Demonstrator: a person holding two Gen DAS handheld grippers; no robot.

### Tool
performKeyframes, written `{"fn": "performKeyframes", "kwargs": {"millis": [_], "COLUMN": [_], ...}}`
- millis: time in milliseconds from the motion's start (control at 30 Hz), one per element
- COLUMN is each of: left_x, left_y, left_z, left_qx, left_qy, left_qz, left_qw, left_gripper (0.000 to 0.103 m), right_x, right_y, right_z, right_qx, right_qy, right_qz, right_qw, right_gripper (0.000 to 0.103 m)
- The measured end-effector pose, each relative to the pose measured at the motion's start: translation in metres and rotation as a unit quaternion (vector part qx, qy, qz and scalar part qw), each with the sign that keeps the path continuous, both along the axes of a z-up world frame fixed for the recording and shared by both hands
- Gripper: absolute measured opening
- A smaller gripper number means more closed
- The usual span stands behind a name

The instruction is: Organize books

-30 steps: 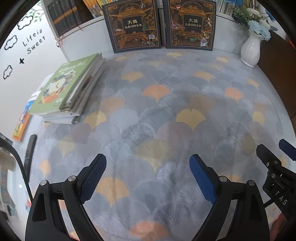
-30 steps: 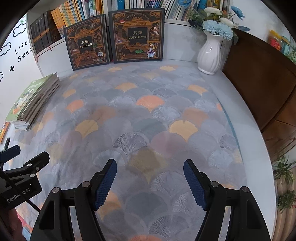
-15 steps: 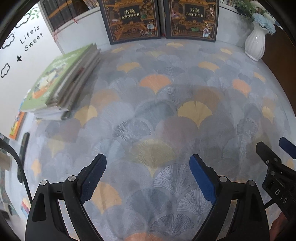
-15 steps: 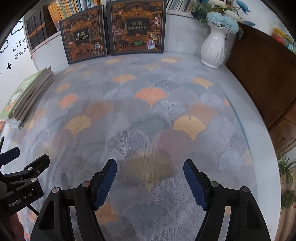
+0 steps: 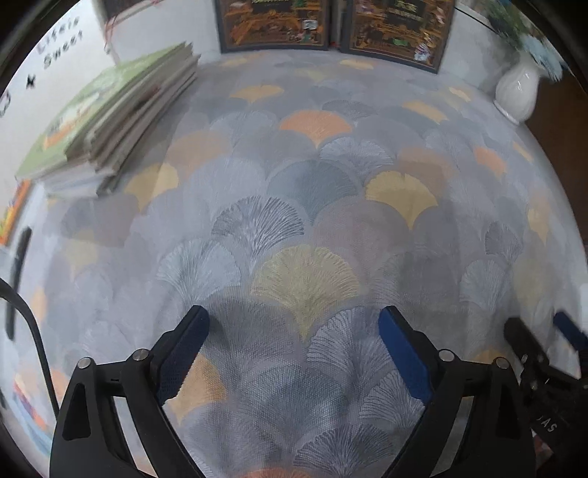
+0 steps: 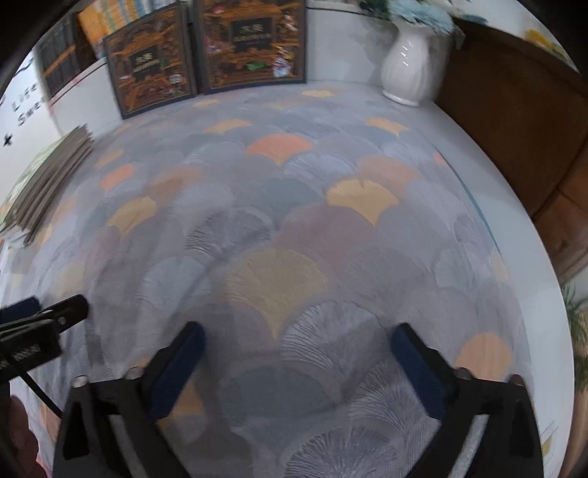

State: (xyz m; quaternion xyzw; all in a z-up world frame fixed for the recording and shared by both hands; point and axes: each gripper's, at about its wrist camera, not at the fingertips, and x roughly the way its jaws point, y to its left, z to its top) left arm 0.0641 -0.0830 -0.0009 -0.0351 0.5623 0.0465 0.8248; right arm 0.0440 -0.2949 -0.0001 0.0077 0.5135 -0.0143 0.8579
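Note:
A stack of flat books with a green cover on top [image 5: 110,114] lies at the table's left side; it also shows in the right wrist view [image 6: 47,176]. Two dark ornate books [image 5: 272,22] [image 5: 397,29] stand upright against the back wall, also seen in the right wrist view [image 6: 150,66] [image 6: 253,44]. My left gripper [image 5: 294,331] is open and empty, low over the patterned tablecloth [image 5: 312,184]. My right gripper [image 6: 297,342] is open and empty, to the right of the left one.
A white vase with flowers [image 6: 408,62] stands at the back right, beside a brown wooden cabinet [image 6: 514,128]. A shelf of book spines [image 6: 121,18] runs behind the upright books. More books [image 5: 14,206] lie off the table's left edge.
Both grippers have moved forward and lower over the tablecloth; the book stack and upright books appear closer. Both stay open and empty.

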Motion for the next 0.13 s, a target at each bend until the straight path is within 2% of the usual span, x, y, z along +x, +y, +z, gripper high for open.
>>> {"fn": "performKeyframes", "kwargs": {"millis": [133], "left_x": [-0.0035], "left_y": [0.0026], "left_z": [-0.0023], "left_qx": [-0.003], "left_qy": [-0.005], "left_qz": [0.001], "left_qw": [1.0000], "left_gripper": [0.100], "right_x": [-0.0077], "right_y": [0.0027], "right_z": [0.0001], "right_qx": [-0.007], "right_qy": [-0.019], "right_qz": [-0.006], "right_qw": [1.000], "right_gripper": [0.103]}}
